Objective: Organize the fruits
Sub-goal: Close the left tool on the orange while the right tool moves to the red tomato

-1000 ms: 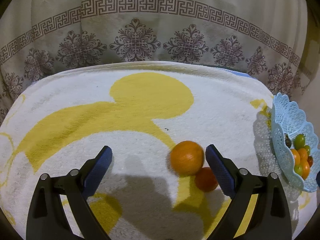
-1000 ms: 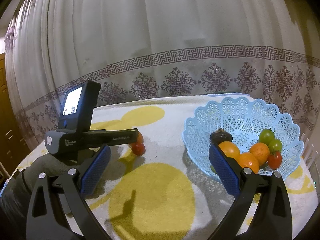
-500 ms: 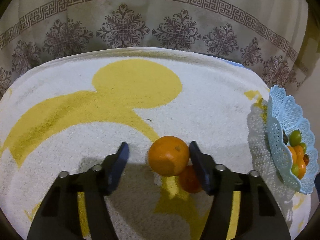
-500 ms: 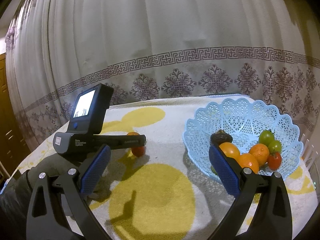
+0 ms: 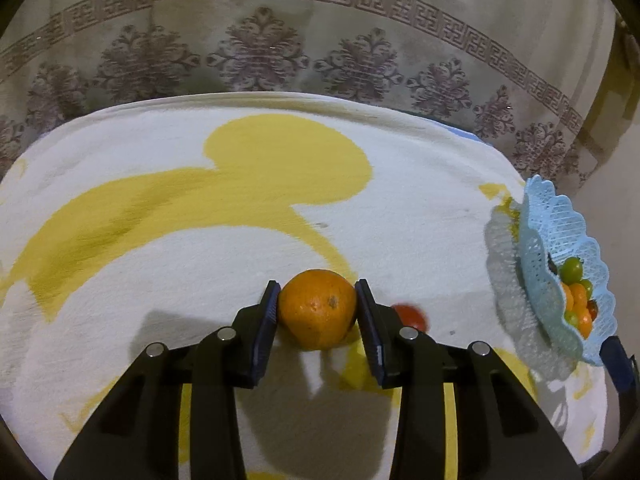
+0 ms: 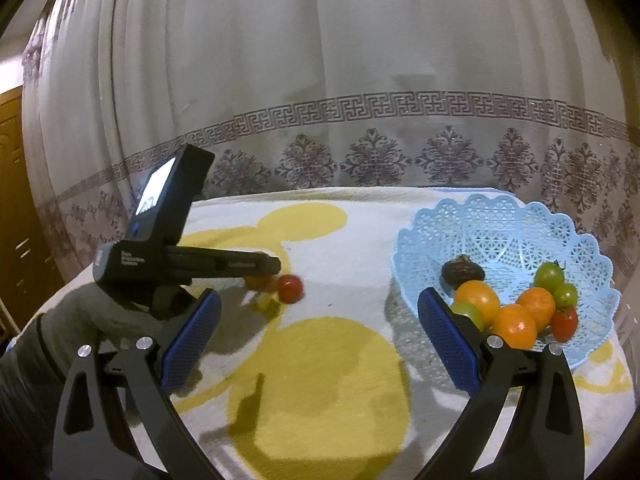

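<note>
A pale curtain (image 5: pixel 320 40) with a key-pattern band and floral medallions hangs behind a desk (image 5: pixel 420 200) covered by a white towel with big yellow shapes.

In the left wrist view, the left hand-held gripper (image 5: pixel 317 312) is clamped on an orange (image 5: pixel 317 309), its blue pads pressed to both sides of the fruit. The orange is round, bright, with a small dark speck on its skin, and sits low over the towel; whether it touches the cloth is unclear. Just beside the right finger lies a blurred red tomato (image 5: pixel 410 316). At the far right edge the light blue lattice basket (image 5: pixel 540 240) shows side-on, with green and orange fruit inside.

In the right wrist view, the right hand-held gripper (image 6: pixel 318 336) hangs above the towel with its fingers wide apart and nothing between them. This view shows the basket (image 6: pixel 500 220) from above: oranges, green tomatoes, a red tomato and a dark shrivelled fruit (image 6: pixel 462 270). It also shows the left gripper's body with its lit screen (image 6: pixel 156 190), which mostly hides the orange; the red tomato (image 6: pixel 289 288) lies just beside its tip
</note>
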### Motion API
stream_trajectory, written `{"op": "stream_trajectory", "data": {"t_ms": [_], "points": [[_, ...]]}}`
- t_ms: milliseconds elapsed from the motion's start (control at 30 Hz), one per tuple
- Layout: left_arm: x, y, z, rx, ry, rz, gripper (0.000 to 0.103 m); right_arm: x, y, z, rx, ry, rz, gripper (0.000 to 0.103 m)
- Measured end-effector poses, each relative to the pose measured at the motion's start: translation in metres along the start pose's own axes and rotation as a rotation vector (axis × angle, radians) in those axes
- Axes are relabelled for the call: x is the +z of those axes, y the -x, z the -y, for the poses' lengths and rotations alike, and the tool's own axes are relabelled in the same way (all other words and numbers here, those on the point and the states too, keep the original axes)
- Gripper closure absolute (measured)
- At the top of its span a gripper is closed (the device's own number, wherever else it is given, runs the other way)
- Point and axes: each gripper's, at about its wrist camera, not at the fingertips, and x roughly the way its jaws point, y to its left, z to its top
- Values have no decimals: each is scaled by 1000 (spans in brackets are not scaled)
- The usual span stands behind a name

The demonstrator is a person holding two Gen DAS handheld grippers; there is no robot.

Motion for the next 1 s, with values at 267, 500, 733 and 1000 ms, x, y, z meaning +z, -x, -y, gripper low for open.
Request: {"op": "stream_trajectory", "data": {"t_ms": [267,500,733,1000], "points": [[-14,21,-24,42,-6,16,65,3,-21,-16,75,6,-83,8],[-26,39,-36,79,-26,50,65,10,-65,-33,103,32,-200,29],[-31,47,-48,97,0,72,65,13,-113,-32,49,21,-303,42],[-32,46,-51,98,17,75,64,16,-151,-35,-36,60,-393,54]]}}
